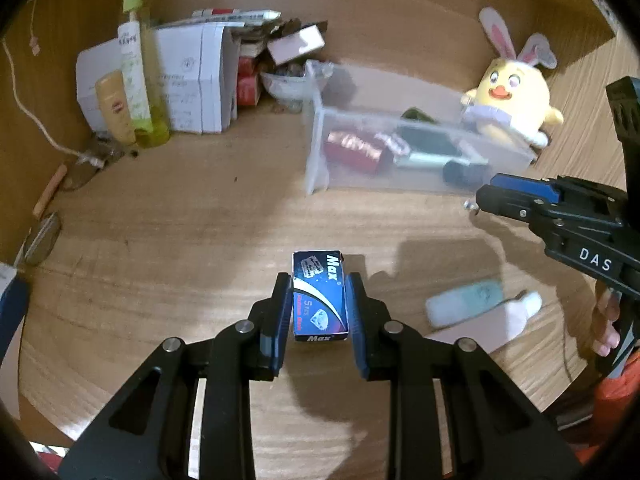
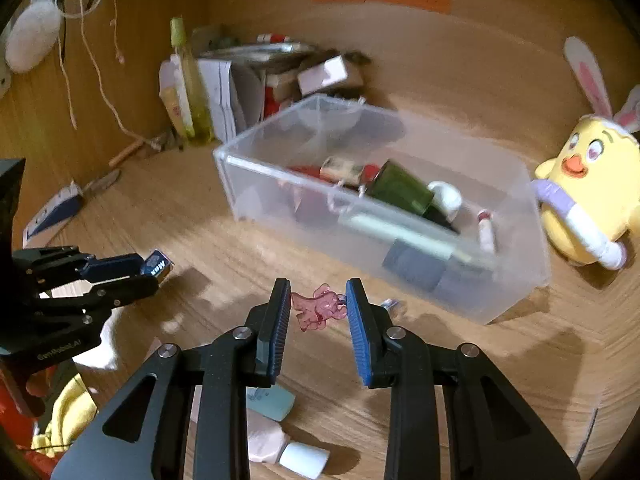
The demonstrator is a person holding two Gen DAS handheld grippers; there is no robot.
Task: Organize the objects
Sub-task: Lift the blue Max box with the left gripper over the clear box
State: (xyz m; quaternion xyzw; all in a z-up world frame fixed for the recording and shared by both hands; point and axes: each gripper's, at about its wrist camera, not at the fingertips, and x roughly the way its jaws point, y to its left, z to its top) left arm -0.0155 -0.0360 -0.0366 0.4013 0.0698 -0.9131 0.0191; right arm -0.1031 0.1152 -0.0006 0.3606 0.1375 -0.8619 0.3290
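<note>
Left gripper (image 1: pixel 319 305) tilted downward, clamped on razor-blade box (image 1: pixel 319 296); right gripper (image 2: pixel 318 312) likewise, pinching pink figurine (image 2: pixel 318 307).

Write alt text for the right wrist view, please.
The right gripper is shut on a small translucent pink figure above the wooden table. Behind it sits a clear plastic bin of assorted items, with a yellow plush chick to its right; at left, the left gripper holds a small blue box.

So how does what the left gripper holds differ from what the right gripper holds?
The left gripper clamps a blue, opaque, rectangular Max razor-blade box; the right gripper clamps a pink, translucent, irregular bear-shaped figurine. The box is printed; the figurine is plain. Both are small and pinched between blue pads.
</note>
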